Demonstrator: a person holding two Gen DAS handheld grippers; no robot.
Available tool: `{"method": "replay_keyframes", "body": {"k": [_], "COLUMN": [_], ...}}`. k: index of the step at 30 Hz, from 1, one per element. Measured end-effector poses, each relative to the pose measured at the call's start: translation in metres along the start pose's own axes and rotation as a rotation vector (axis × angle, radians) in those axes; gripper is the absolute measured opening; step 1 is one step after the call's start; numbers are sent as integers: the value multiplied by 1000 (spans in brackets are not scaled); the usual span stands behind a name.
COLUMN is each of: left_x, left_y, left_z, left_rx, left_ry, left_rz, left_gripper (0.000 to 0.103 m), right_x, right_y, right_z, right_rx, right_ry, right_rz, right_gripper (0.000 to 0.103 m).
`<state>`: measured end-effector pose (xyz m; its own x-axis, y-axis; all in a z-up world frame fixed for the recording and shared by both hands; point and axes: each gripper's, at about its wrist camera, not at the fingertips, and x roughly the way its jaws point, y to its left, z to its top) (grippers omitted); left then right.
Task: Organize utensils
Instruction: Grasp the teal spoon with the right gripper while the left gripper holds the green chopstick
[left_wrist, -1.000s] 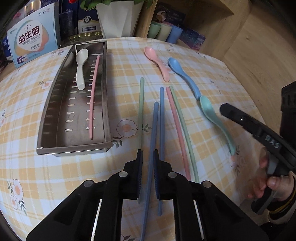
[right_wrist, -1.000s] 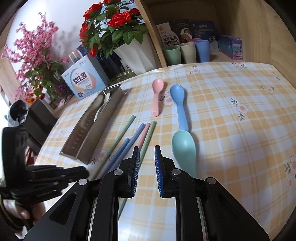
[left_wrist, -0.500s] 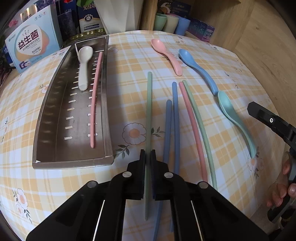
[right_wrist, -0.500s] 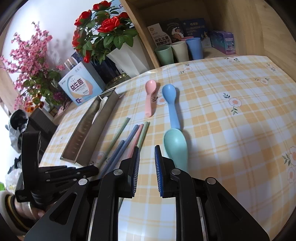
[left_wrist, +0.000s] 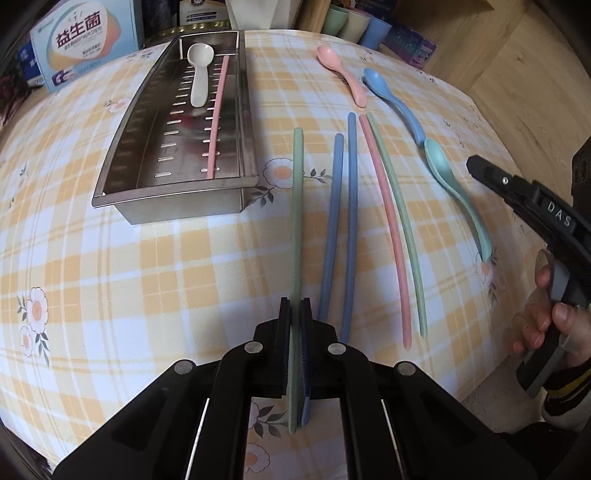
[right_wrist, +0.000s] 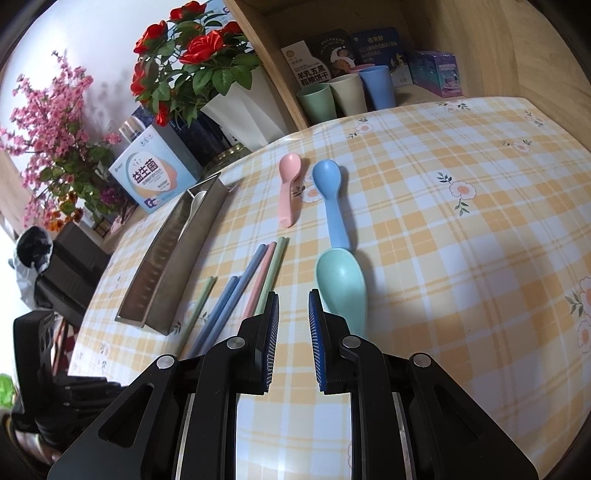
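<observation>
The left gripper (left_wrist: 294, 308) has its jaws pressed together on the near part of a green chopstick (left_wrist: 297, 206), which runs away from it toward the far side of the checked tablecloth (left_wrist: 147, 266), just right of the steel tray (left_wrist: 177, 199). Inside the tray lie a white spoon (left_wrist: 199, 74) and a pink chopstick (left_wrist: 217, 118), side by side along its length. To the right of the held stick lie two blue chopsticks (left_wrist: 341, 221), then another pink chopstick (left_wrist: 388, 229) and a second green chopstick (left_wrist: 402, 229) close together. Farther right, a pink spoon (left_wrist: 341, 74), a blue spoon (left_wrist: 395, 103) and a teal spoon (left_wrist: 454, 188) lie in a slanting row. The right gripper (right_wrist: 293, 295) hangs with its jaws parted and nothing between them, just left of the teal spoon's bowl (right_wrist: 341, 284) and near the ends of the chopsticks. Cups (right_wrist: 347, 96), boxes and flowers (right_wrist: 184, 55) stand at the far edge.
</observation>
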<state>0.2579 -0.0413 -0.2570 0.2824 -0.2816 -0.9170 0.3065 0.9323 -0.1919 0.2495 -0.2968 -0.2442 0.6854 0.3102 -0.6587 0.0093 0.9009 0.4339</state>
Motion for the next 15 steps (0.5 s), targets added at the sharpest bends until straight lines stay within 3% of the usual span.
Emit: {"method": "replay_keyframes", "body": {"k": [10, 15], "left_x": [8, 13], "left_y": [-4, -13], "left_z": [27, 45], "left_rx": [24, 61], "left_ry": [-30, -47], "left_rz": [32, 53], "left_gripper": [6, 12], "right_x": [-1, -1], "right_y": [-4, -6], "right_z": [0, -1], "right_rx": [14, 23], "right_ry": [-4, -1], "right_rz": [3, 1], "right_gripper": [17, 17]}}
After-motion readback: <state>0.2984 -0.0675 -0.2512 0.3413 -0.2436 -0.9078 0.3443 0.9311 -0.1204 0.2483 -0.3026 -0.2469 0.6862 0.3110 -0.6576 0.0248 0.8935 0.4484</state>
